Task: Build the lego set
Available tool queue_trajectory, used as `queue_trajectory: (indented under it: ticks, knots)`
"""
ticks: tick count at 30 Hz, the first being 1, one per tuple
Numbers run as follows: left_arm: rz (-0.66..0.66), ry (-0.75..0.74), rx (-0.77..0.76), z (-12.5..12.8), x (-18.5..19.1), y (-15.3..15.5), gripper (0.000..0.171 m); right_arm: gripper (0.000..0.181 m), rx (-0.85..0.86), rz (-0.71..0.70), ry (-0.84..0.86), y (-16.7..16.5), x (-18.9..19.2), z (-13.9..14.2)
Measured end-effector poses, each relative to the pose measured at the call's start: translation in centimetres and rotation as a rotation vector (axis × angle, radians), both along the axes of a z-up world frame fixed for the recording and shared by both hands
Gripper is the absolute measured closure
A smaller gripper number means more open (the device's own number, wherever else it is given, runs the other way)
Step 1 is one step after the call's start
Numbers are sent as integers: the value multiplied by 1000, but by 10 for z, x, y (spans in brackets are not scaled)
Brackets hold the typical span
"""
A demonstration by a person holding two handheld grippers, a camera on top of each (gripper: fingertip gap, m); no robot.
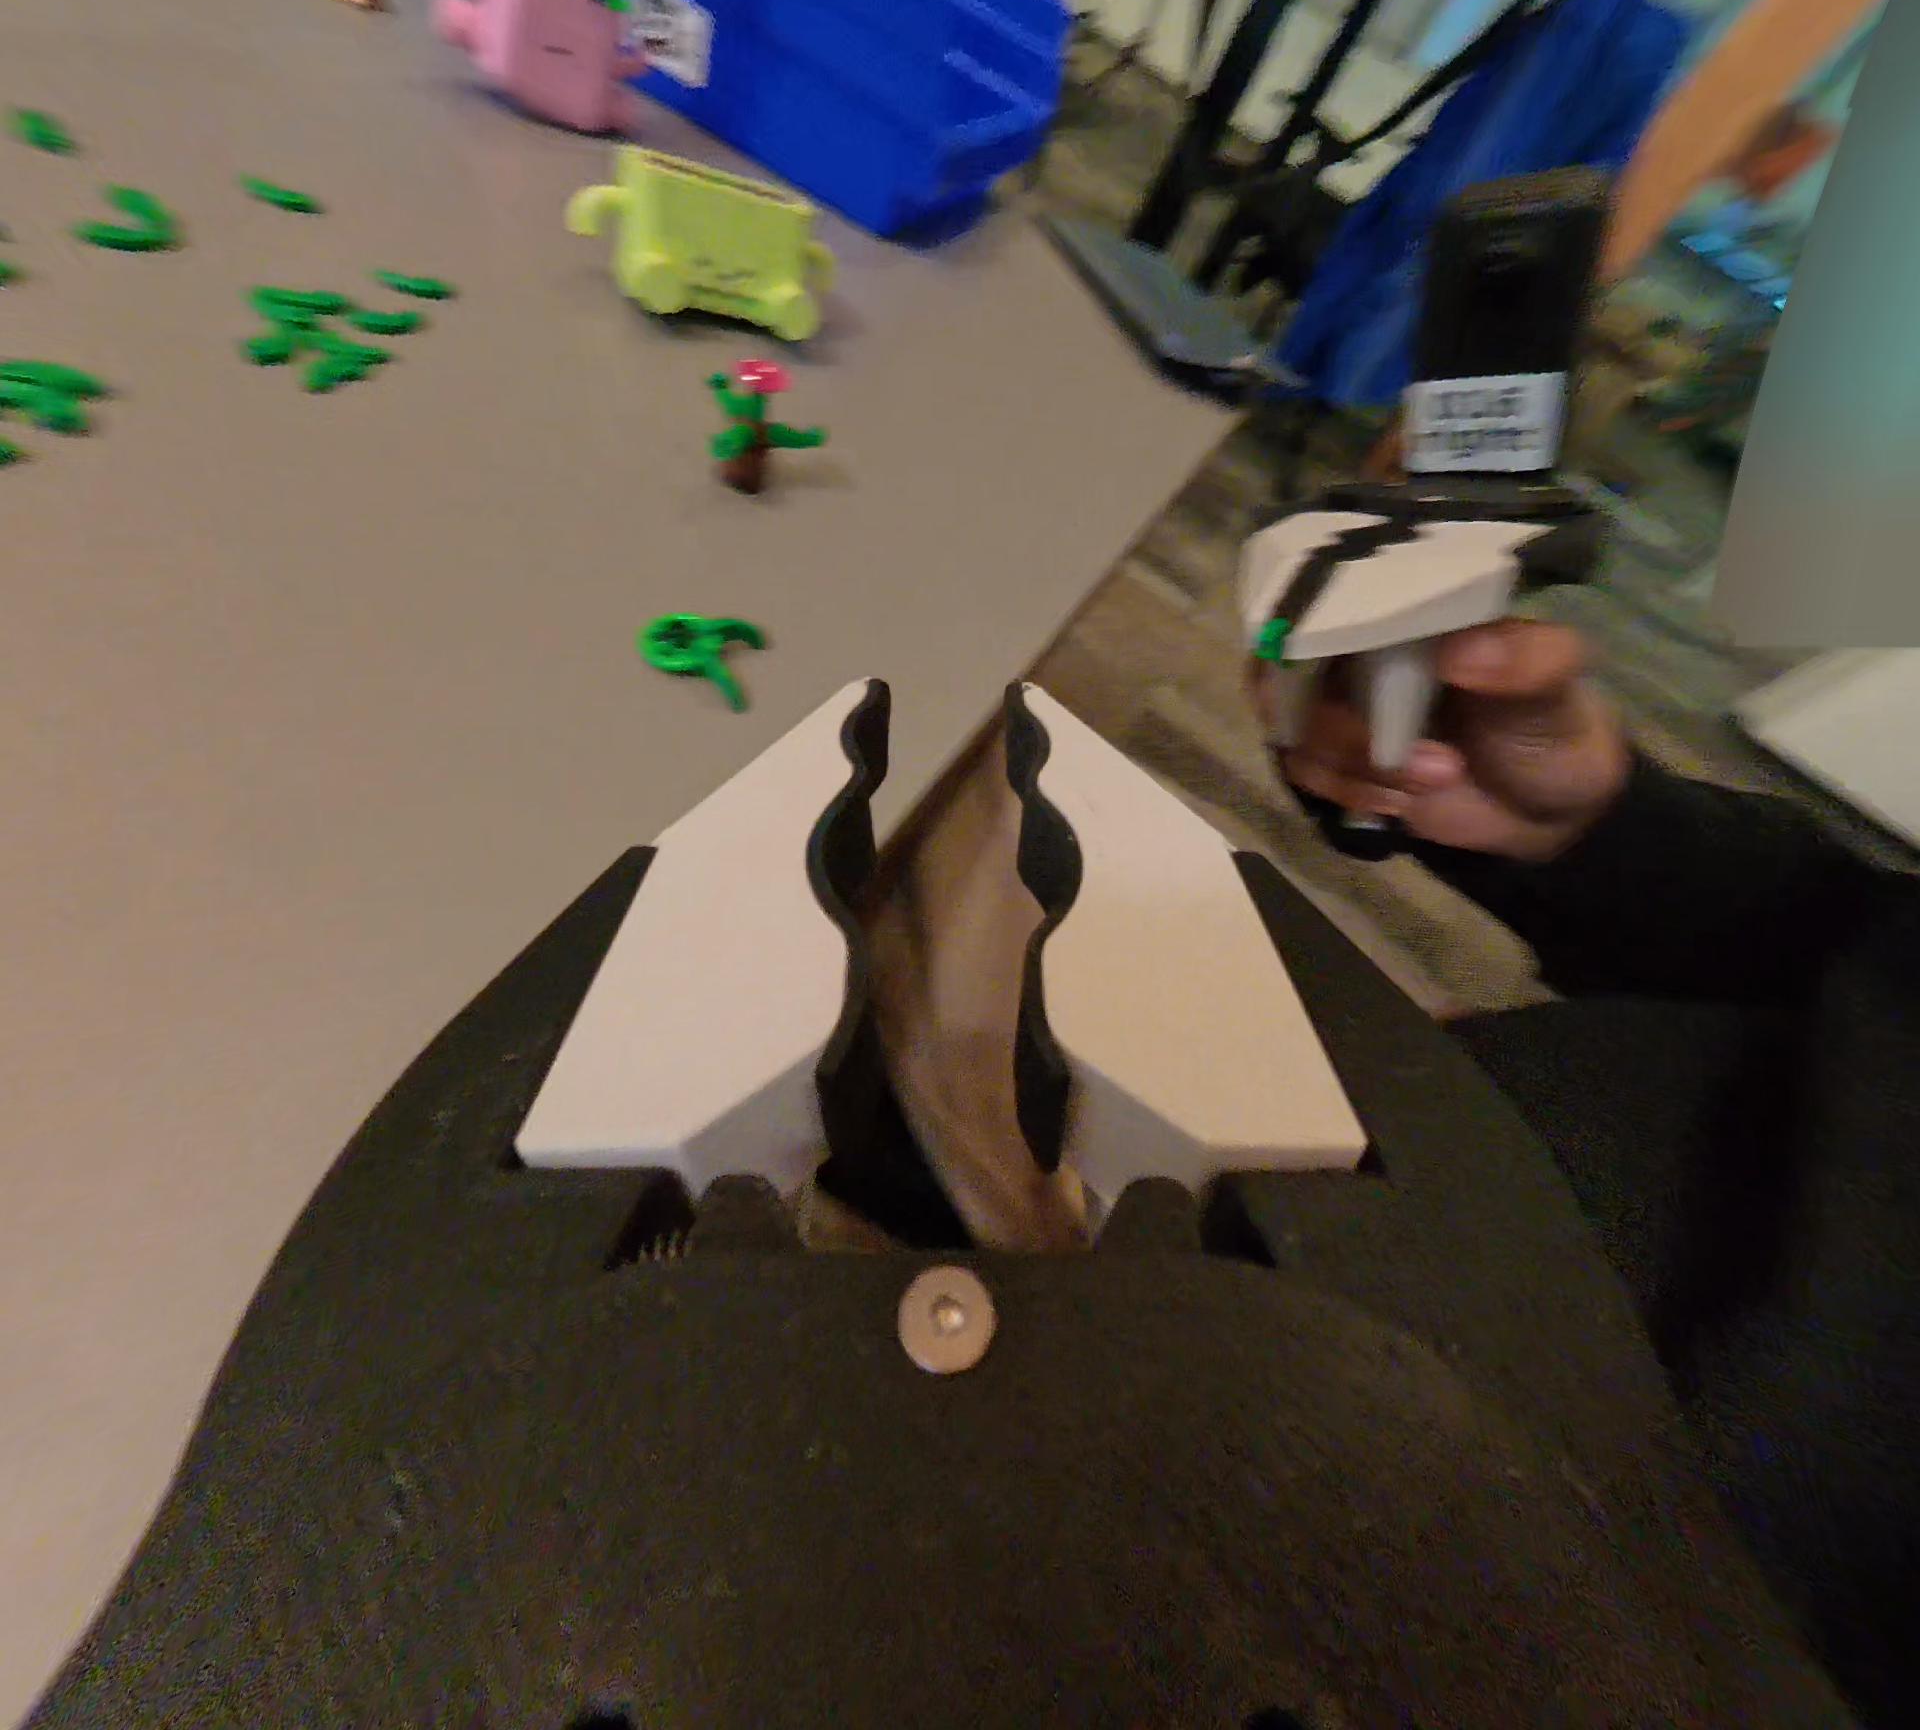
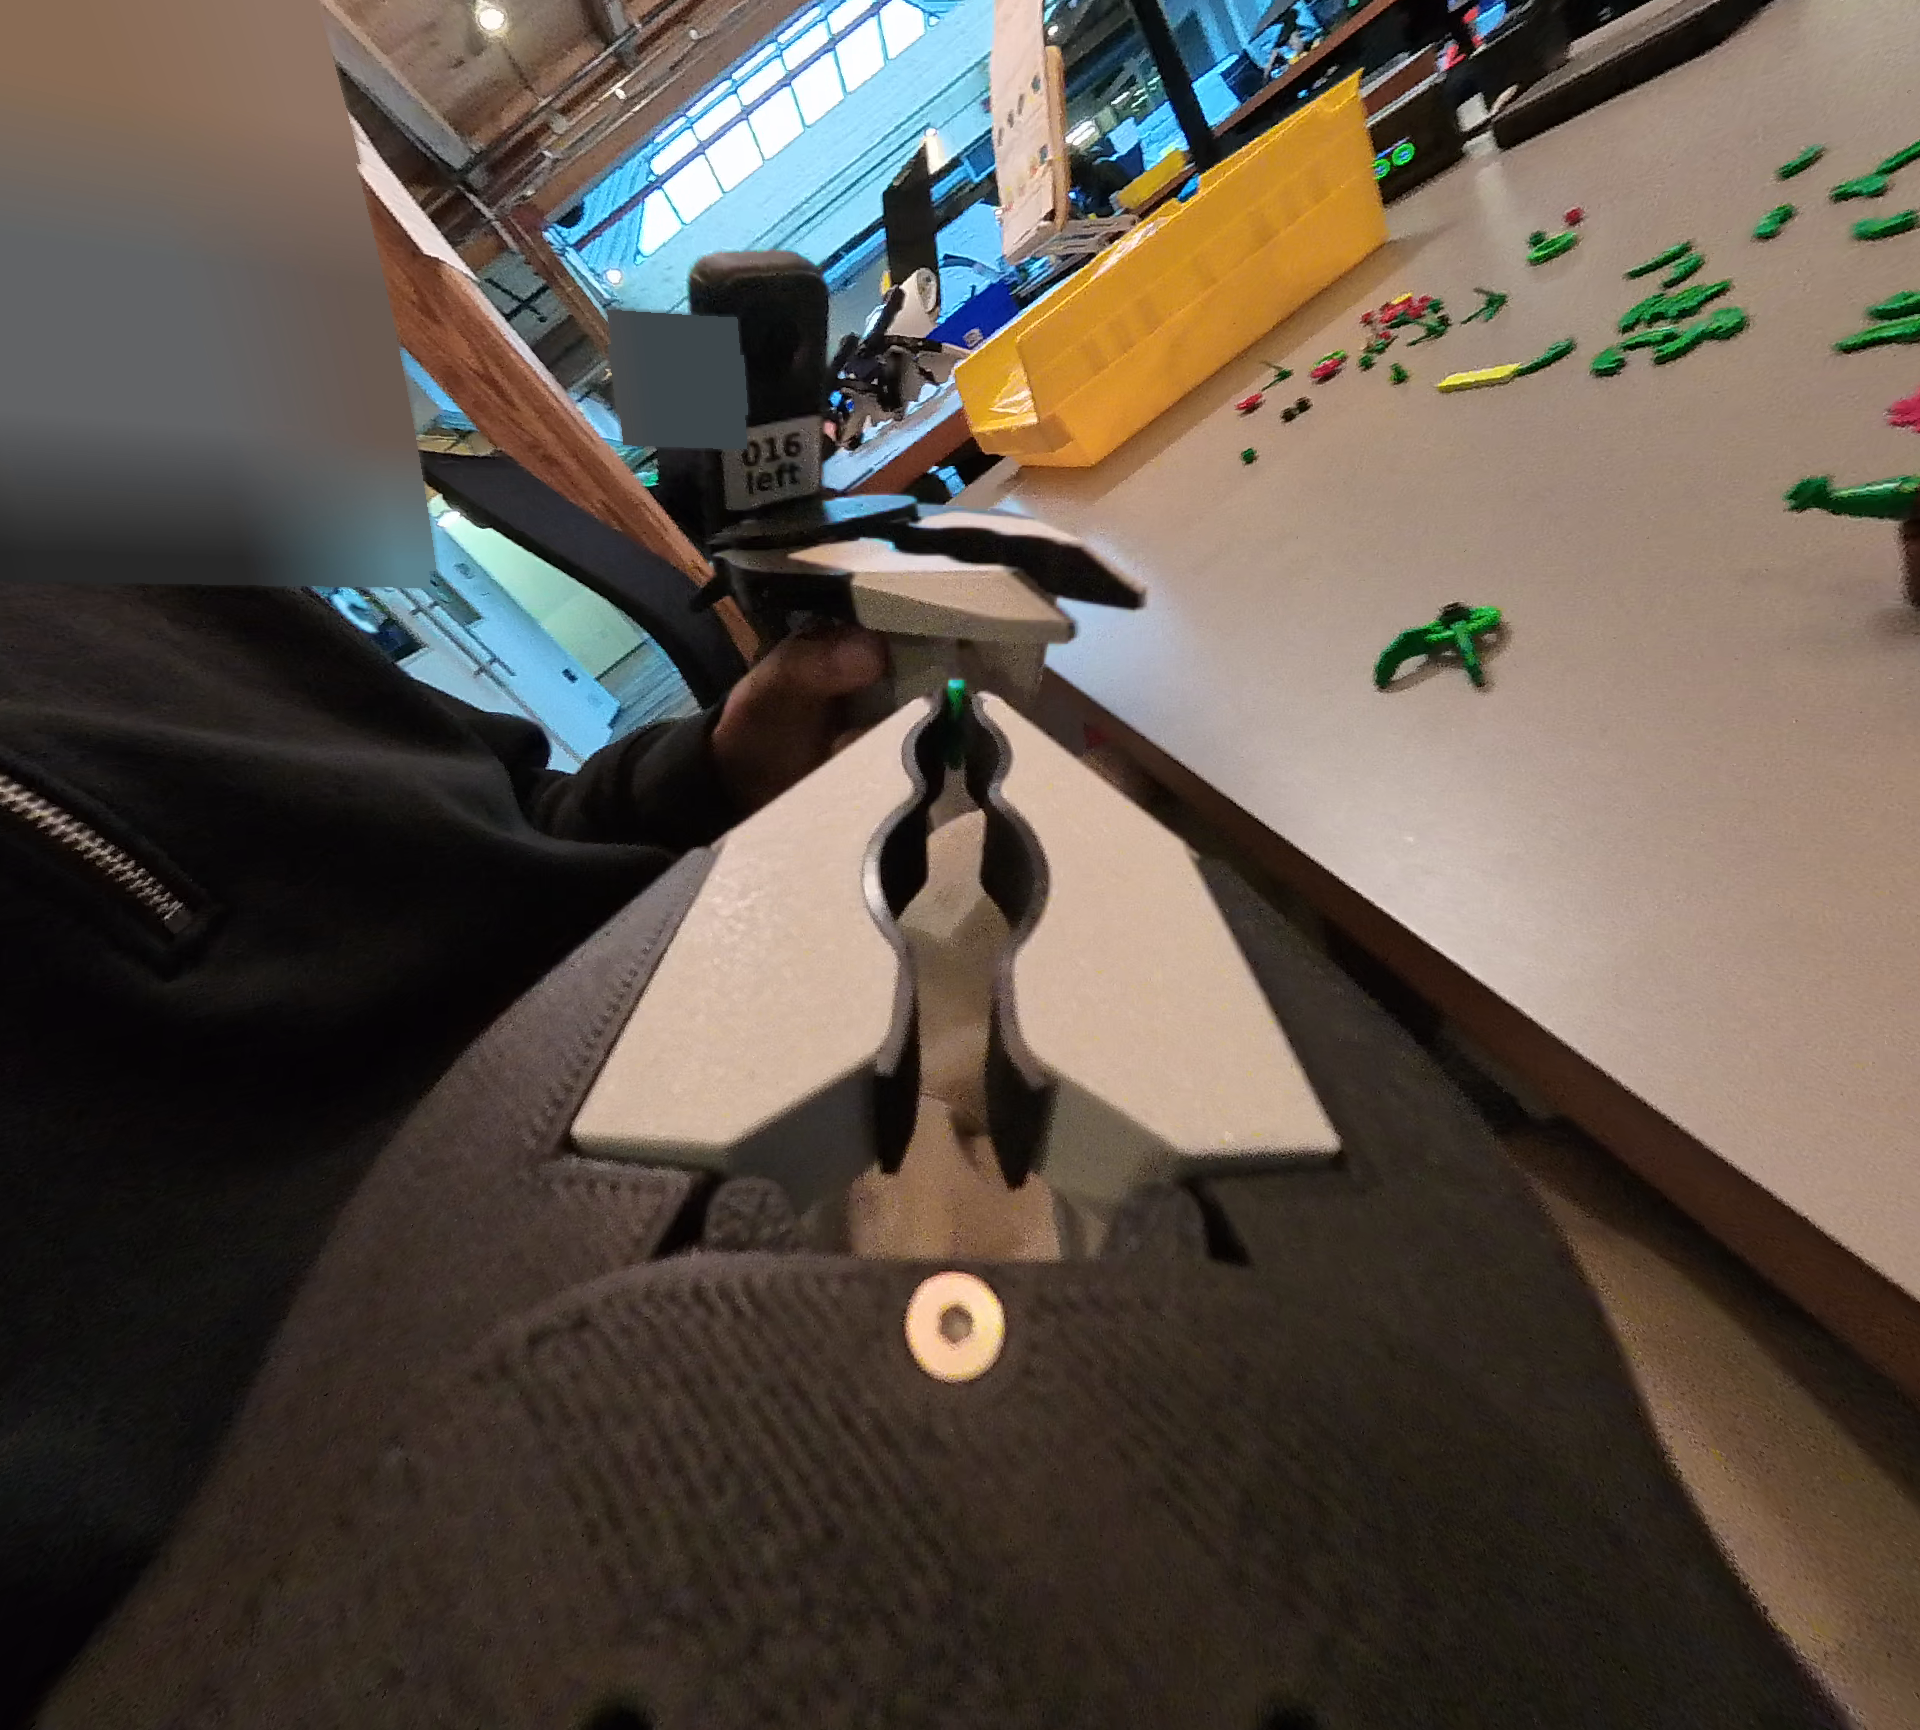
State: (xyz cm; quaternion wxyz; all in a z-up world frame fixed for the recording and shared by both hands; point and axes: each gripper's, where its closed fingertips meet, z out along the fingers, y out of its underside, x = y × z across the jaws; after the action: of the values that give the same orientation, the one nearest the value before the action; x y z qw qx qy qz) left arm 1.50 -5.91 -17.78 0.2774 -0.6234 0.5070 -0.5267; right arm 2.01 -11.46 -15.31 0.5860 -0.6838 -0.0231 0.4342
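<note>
The left gripper hangs over the near edge of the grey bench. Its 2 fingers are a little apart, with nothing between them. Just ahead of it, and a bit to its left, a curly green leaf piece lies flat on the bench. It is near the fingertips but not touching them.

The right gripper is off the bench, out past its edge. Its tips are pressed on a tiny green piece. The same green bit sticks out of the tip in the left wrist view. A hand in a dark sleeve holds this gripper.

Farther along the bench stands a small plant with a pink flower on a brown base. Behind it sits a yellow-green pot with little arms. A pink pot with green leaves on top is behind that, just beside a blue bin.

Many loose green leaves lie spread on the bench, to the left of the pots. In the right wrist view, small pink and red pieces lie near a yellow bin at the bench's far edge.
</note>
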Motion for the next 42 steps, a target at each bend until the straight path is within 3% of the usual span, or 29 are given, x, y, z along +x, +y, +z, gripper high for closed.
queue_trajectory:
  ticks: [7, 13, 20, 25, 31, 38, 42]
  knots:
    - [125, 228, 295, -33, 24, 36, 149, 180, -19, -27, -2, 6, 7, -8]
    - [138, 324, 373, -47, 50, 45, 144, 180, -31, -26, -5, 11, 16, -13]
    - [246, 433, 531, -51, 28, 80, 150, 180, -13, -7, 50, 15, 24, -8]
    - [302, 417, 443, -47, 15, 94, 150, 181, -10, 9, 58, 16, 22, -6]
    - [196, 357, 322, -42, 24, 65, 146, 181, -9, 10, 59, 16, 21, -5]
    - [153, 390, 452, -50, 35, 64, 137, 181, -8, 13, 55, 14, 19, -4]
    - [93, 428, 414, -59, 39, 65, 131, 181, -6, 16, 61, 14, 19, -4]
